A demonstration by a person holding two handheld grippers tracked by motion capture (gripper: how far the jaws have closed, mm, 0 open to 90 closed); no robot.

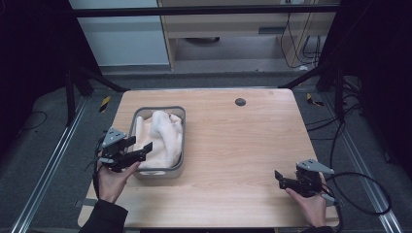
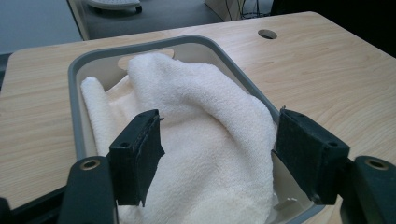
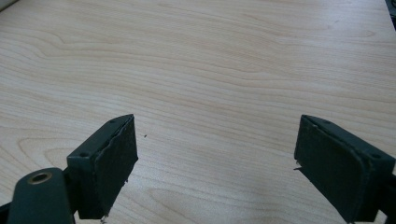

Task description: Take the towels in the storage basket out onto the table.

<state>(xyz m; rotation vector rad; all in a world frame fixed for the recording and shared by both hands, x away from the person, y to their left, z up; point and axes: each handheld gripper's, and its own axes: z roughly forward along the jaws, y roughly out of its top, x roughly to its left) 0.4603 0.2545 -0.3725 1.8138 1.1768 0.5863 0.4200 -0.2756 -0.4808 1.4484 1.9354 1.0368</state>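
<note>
Towel (image 1: 163, 138) lies heaped in the grey tub (image 1: 159, 172) on the wooden surface (image 1: 233, 145) from above, my left fingers (image 1: 140, 147) apart at its near end, nothing gripped yet. Looking along my left fingers, terry folds sit between untouching pads. My right fingers (image 3: 215, 163) hang apart over bare wood.

A heaped white towel (image 2: 205, 140) hid most of the floor of the grey tub (image 2: 77, 121). The tub's near rim was cut off by the bottom edge of the left gripper view. In the high view, the left hand-held gripper (image 1: 138, 147) covered the tub's near left corner, and the desk (image 1: 243, 145) lost its near edge at the frame's bottom.
</note>
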